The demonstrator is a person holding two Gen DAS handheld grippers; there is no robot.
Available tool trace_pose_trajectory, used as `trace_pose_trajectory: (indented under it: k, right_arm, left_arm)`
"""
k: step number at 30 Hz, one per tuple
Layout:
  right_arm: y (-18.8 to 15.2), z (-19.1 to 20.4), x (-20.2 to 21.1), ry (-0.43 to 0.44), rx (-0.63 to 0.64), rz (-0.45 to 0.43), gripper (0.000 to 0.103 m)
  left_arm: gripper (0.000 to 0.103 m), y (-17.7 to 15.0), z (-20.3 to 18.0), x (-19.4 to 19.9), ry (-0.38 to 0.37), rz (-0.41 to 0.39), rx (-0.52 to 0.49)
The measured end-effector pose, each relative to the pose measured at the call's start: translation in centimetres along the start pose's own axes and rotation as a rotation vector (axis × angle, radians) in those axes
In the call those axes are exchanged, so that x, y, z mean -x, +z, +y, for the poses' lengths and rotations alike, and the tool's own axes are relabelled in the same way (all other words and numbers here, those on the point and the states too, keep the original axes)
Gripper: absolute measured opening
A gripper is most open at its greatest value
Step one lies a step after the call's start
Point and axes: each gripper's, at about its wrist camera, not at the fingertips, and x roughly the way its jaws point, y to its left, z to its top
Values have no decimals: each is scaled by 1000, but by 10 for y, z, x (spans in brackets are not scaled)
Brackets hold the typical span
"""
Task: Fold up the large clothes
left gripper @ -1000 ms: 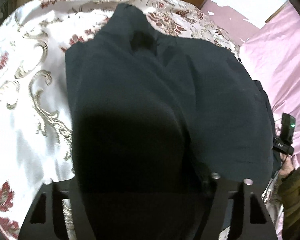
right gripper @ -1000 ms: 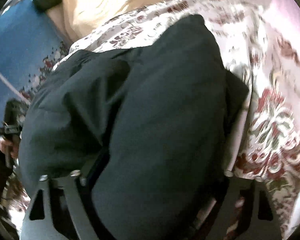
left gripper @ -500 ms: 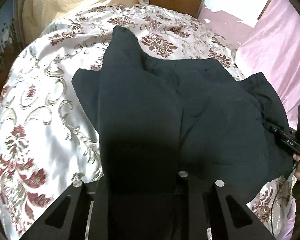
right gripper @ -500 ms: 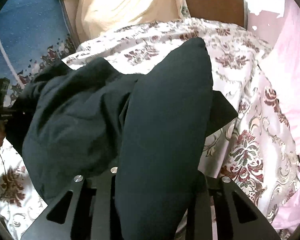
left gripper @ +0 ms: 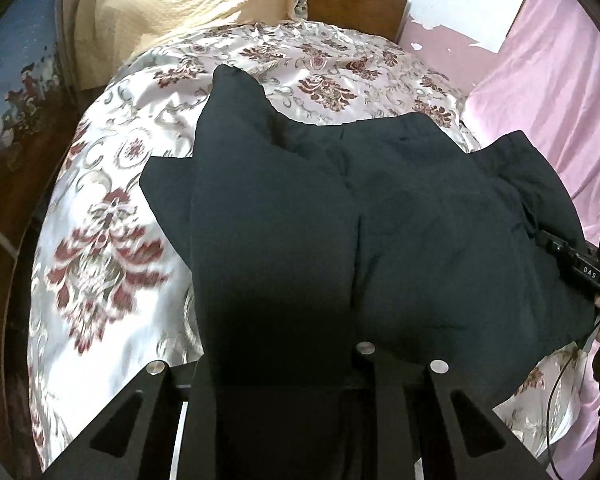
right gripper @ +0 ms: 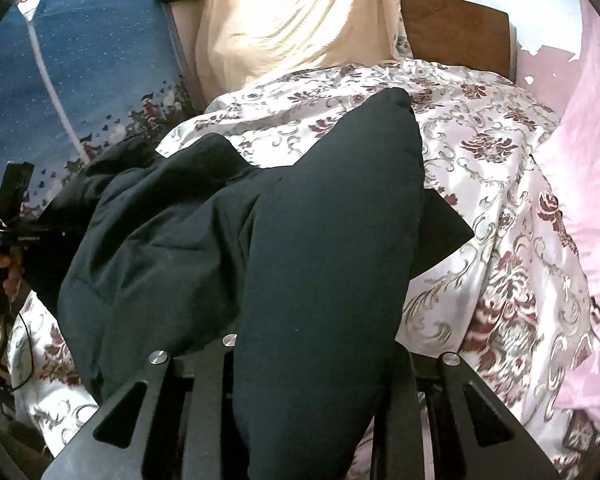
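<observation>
One garment [left gripper: 400, 240] – dark, near black, matte and thick, with a seam running down it – lies spread across the bed [left gripper: 112, 240], part of it raised off the cover where the two grippers hold it. The left gripper [left gripper: 284, 364] has its jaws clenched on a fold of the cloth, which rises from between them in a long panel ending in a pointed corner; these jaws have just been closing, with the cloth between them. The right gripper [right gripper: 312, 364] grasps another fold the same way, its jaws also having just been closing on the cloth, and that fold stands up as a rounded, padded-looking lobe. The bed carries one satin cover – white with dark red flowers and grey scrolls. One cream blanket [right gripper: 296, 12] hangs at the head, beside a brown headboard [right gripper: 456, 28]. Pink fabric [left gripper: 560, 80] lies along the right side.
</observation>
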Motion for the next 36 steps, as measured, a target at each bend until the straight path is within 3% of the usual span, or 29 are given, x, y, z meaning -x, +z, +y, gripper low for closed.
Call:
trace_pose_trajectory:
  k: [5, 9, 12, 17, 20, 22, 23, 25, 31, 36]
  right_arm:
    - [-27, 12, -9, -7, -4, 33, 24]
    - [-49, 13, -22, -49, -10, 41, 25]
    - [-59, 4, -25, -55, -78, 36, 28]
    - [-68, 0, -32, -111, -95, 73, 47]
    - [-73, -3, -29, -182, -112, 73, 66]
    - [-76, -3, -22, -216, -119, 53, 77]
    - [-77, -4, -19, -232, -122, 45, 85]
    - [-78, -4, -12, -267, -124, 31, 92]
    - [-82, 0, 4, -360, -112, -3, 101]
    - [-87, 10, 26, -410, -105, -64, 102]
  left_arm:
    - [21, -28, 5, -12, 19, 25, 11]
    - [22, -46, 7, -26, 42, 1, 13]
    - [25, -50, 9, -28, 41, -6, 28]
    - [41, -49, 18, -31, 55, 26, 98]
    - [62, -51, 25, -31, 99, 36, 151]
    - [84, -56, 25, -28, 111, 32, 162]
    - [86, -58, 24, -27, 112, 26, 159]
    - [94, -62, 17, -20, 135, -8, 149]
    - [102, -72, 0, 5, 200, -109, 129]
    - [103, -83, -21, 33, 243, -200, 85]
